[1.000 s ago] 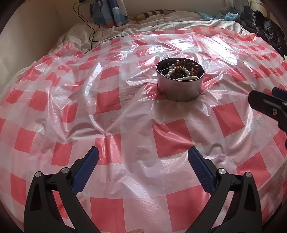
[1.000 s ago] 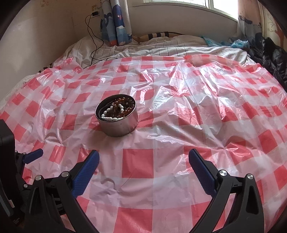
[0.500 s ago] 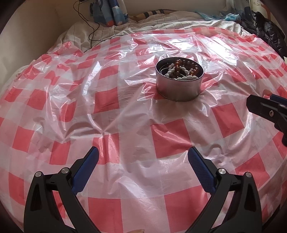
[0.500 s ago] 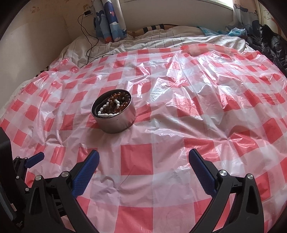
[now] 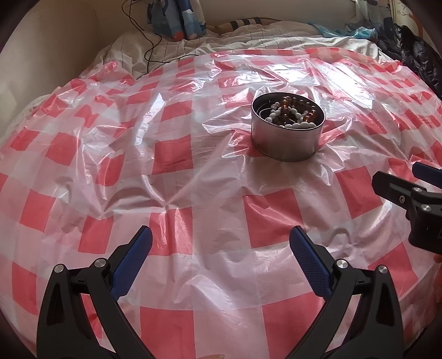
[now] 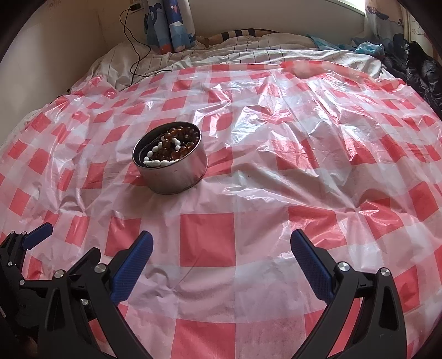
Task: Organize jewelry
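A red-and-white checked plastic sheet (image 5: 193,154) covers the bed and fills both views, crinkled and glossy, running under both grippers. The left gripper (image 5: 221,240) hovers above it with its jaws spread wide and nothing between them; the right gripper (image 6: 221,244) is the same, jaws wide apart and empty. Ahead of the left jaws and a little to their right stands a round metal tin (image 5: 287,140); from the right wrist the tin (image 6: 172,174) sits ahead and left of the jaws, well apart from both grippers. Inside it lie a white bead strand (image 6: 160,157) and amber-brown beads (image 6: 179,138), heaped together. The left view catches the right gripper at its right edge; the right view shows the left gripper at its lower-left corner. The right view alone shows a wall charger (image 6: 136,6) with its black cable (image 6: 129,30).
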`<action>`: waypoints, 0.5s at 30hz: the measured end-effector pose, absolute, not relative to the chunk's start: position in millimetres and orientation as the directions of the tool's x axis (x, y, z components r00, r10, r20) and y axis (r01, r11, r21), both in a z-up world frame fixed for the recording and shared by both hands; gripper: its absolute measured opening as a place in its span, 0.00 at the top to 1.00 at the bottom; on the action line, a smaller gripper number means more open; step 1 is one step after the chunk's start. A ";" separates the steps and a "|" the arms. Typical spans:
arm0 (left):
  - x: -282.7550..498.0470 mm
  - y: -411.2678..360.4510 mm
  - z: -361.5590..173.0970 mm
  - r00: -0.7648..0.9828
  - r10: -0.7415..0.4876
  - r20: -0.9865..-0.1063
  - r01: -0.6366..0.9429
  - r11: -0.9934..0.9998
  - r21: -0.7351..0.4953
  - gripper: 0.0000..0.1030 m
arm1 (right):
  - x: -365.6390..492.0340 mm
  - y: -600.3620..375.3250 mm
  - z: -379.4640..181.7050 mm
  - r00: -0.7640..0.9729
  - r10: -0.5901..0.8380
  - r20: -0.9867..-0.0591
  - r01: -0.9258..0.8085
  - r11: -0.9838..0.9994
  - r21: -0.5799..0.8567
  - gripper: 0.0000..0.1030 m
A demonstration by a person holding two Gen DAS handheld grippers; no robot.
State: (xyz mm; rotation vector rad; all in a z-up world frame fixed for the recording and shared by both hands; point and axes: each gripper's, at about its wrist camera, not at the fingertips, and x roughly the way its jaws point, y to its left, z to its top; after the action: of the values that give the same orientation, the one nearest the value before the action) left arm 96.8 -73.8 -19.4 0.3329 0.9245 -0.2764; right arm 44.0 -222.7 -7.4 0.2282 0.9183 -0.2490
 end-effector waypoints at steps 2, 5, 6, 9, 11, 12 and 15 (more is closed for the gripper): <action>97.6 -73.1 -19.1 0.571 -0.093 -0.815 0.370 0.916 0.154 0.07 | 45.6 -222.9 -8.9 0.580 -0.112 -0.807 0.308 0.947 0.089 0.07; 98.9 -72.0 -18.2 0.577 -0.097 -0.811 0.365 0.919 0.150 0.07 | 47.1 -222.4 -10.0 0.578 -0.113 -0.808 0.306 0.948 0.086 0.07; 99.3 -71.8 -18.5 0.578 -0.096 -0.811 0.363 0.919 0.150 0.07 | 47.6 -222.3 -10.7 0.577 -0.111 -0.809 0.305 0.948 0.087 0.07; 100.3 -72.1 -19.4 0.575 -0.099 -0.812 0.364 0.920 0.146 0.07 | 49.0 -222.5 -12.1 0.574 -0.112 -0.811 0.301 0.950 0.082 0.07; 100.8 -72.4 -19.9 0.576 -0.098 -0.811 0.364 0.920 0.147 0.07 | 49.6 -223.7 -12.8 0.573 -0.112 -0.812 0.304 0.949 0.084 0.07; 100.5 -72.2 -19.7 0.576 -0.098 -0.812 0.364 0.920 0.147 0.07 | 49.5 -224.0 -13.0 0.573 -0.112 -0.812 0.306 0.948 0.085 0.07; 101.0 -72.2 -19.9 0.574 -0.099 -0.812 0.364 0.920 0.145 0.07 | 50.5 -225.2 -13.9 0.571 -0.115 -0.813 0.310 0.947 0.084 0.07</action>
State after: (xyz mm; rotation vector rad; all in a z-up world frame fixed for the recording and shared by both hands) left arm 101.0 -72.2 -19.9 0.3129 0.9226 -0.2766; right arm 50.5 -225.2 -13.9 0.2280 0.9315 -0.2519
